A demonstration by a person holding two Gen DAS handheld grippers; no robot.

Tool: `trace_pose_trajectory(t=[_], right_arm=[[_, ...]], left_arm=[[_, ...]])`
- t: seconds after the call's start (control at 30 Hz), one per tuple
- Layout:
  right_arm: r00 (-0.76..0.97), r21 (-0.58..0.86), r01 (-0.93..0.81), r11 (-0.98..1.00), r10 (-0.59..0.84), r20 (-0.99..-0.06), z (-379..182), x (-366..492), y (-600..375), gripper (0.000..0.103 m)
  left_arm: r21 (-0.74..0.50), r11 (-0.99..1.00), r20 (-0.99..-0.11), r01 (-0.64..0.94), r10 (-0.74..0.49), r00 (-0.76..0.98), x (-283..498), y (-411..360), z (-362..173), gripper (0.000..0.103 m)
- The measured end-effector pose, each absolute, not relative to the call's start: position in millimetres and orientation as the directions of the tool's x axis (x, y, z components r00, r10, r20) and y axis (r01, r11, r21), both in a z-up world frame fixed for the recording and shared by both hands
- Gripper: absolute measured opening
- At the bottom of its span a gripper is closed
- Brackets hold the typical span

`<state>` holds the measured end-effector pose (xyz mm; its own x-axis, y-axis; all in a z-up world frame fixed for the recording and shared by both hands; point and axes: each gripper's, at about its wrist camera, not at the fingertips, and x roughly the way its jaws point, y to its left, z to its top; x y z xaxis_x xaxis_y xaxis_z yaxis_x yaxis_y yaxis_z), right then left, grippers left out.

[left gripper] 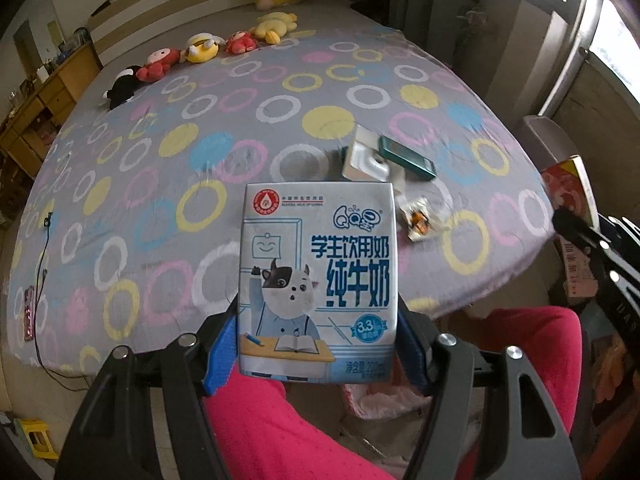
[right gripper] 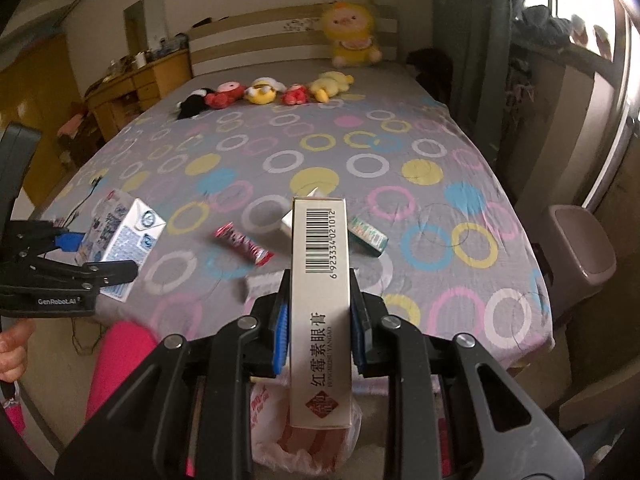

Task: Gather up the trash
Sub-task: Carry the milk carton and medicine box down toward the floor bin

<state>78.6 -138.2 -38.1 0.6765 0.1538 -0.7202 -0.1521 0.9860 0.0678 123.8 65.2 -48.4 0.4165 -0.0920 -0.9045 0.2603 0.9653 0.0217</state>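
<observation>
Jaws of the left gripper [left gripper: 318,344] clamp a milk carton [left gripper: 318,280], the right gripper's [right gripper: 318,320] an ointment box [right gripper: 320,300], above a plastic bag [right gripper: 304,440]; wrappers [right gripper: 244,244] remain near the bed's [right gripper: 460,320] foot edge.

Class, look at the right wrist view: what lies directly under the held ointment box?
Under the ointment box sits a thin plastic bag with red print, mouth open. The box and gripper frame cover most of it, so its contents cannot be seen.
</observation>
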Motion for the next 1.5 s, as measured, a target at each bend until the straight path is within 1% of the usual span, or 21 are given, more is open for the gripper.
trace_pose_trajectory(t=[0.3, 0.6, 0.9, 1.2, 1.5], right_arm=[[0.667, 0.061, -0.194, 0.979, 0.177, -0.723, -42.1, 21.5, -123.8, 0.025], [0.632, 0.055, -0.209, 0.976, 0.177, -0.754, -61.7, -5.8, -112.7, 0.025], [0.559, 0.083, -0.191, 0.978, 0.178, -0.81, -103.9, -3.3, -113.3, 0.025], [0.485, 0.096, -0.151, 0.984, 0.158, -0.86, -151.7, 2.9, -118.5, 0.025], [0.384, 0.138, -0.101, 0.985, 0.167, -0.908, -205.3, 10.9, -123.3, 0.025]], left_arm=[[-0.022, 0.956, -0.906, 0.293, -0.143, 0.399, 69.5, 50.3, -59.4, 0.065], [-0.026, 0.949, -0.915, 0.315, -0.149, 0.374, 47.9, 37.7, -88.9, 0.065], [-0.037, 0.938, -0.935, 0.345, -0.154, 0.318, 37.0, 23.7, -132.7, 0.065], [-0.072, 0.941, -0.961, 0.331, -0.154, 0.229, 34.2, 18.6, -185.1, 0.065], [-0.098, 0.947, -0.982, 0.305, -0.141, 0.122, 33.3, 12.2, -240.6, 0.065]])
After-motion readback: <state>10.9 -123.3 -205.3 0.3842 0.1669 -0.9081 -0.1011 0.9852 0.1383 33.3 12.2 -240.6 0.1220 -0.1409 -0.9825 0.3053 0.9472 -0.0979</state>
